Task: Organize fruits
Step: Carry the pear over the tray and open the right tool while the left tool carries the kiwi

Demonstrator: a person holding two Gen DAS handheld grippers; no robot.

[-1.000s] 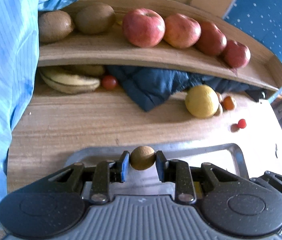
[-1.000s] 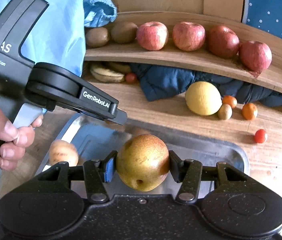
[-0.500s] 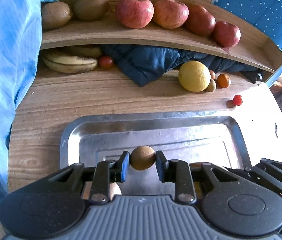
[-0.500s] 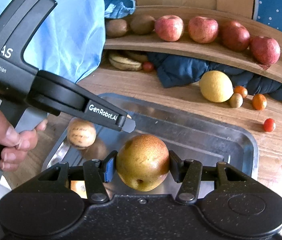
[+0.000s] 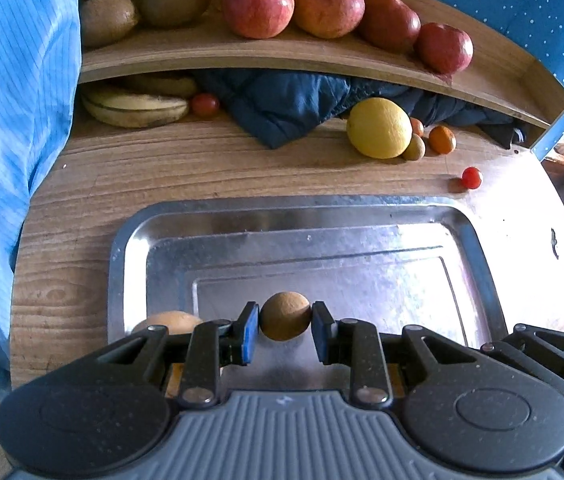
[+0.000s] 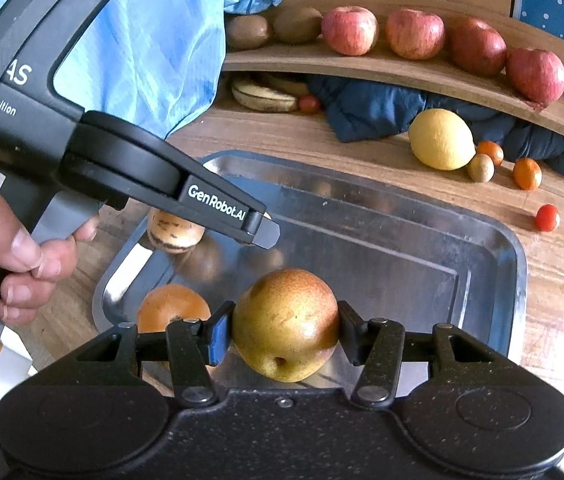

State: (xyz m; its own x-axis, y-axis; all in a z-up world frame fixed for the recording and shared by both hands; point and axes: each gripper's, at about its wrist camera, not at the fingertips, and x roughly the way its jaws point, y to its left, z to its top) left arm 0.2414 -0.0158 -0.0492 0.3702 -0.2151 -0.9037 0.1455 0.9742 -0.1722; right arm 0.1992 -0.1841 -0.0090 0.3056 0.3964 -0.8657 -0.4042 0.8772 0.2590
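While poised over the tray (image 5: pixel 130 240), left tool (image 5: pixel 285 330) clamped on small brown fruit (image 5: pixel 284 316), right tool (image 6: pixel 285 334) gripping pear (image 6: pixel 286 324).

Gripped pear (image 6: pixel 285 323), small brown fruit (image 5: pixel 285 316)

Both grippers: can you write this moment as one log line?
left gripper: shut on small brown fruit | right gripper: shut on pear | both above tray

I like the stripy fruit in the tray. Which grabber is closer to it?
The left. The left gripper hangs right beside the striped fruit at the tray's left end, holding a small brown fruit. The right gripper, holding a pear, is further along the tray.
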